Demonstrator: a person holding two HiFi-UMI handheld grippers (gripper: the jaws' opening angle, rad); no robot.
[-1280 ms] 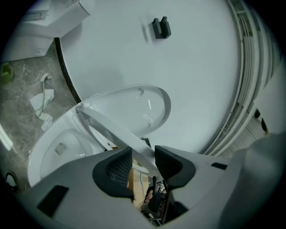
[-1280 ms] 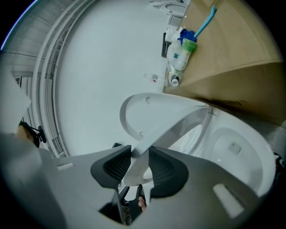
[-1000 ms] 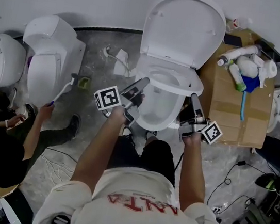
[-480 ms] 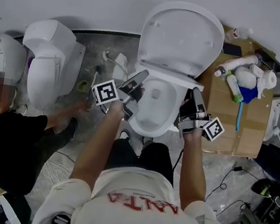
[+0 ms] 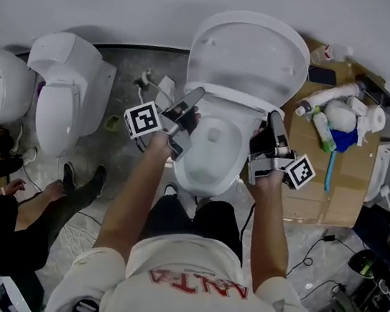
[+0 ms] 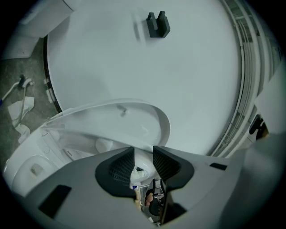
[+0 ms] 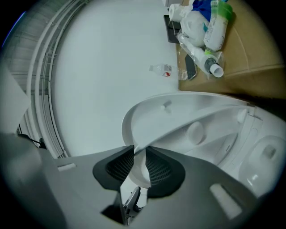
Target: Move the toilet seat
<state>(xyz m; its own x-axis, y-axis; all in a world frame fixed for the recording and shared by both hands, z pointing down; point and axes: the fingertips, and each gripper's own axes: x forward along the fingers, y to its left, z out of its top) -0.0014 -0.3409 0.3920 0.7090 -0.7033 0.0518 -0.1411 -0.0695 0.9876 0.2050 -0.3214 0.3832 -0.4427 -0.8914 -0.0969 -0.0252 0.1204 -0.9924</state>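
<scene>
Both tongs (image 5: pixel 191 102) (image 5: pixel 273 121) closing; toilet seat (image 5: pixel 250 51) rim seemingly between.

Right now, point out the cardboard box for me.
Head view, right side: the cardboard box stands on the floor right beside the toilet bowl, with bottles piled on its far end.

White T-shirt (image 5: pixel 189 292) with red lettering, black shorts (image 5: pixel 196 221)

The grey marbled floor (image 5: pixel 306 237) carries the middle toilet (image 5: pixel 209 157), a second toilet (image 5: pixel 62 99) and a cardboard box (image 5: pixel 339 184).
</scene>
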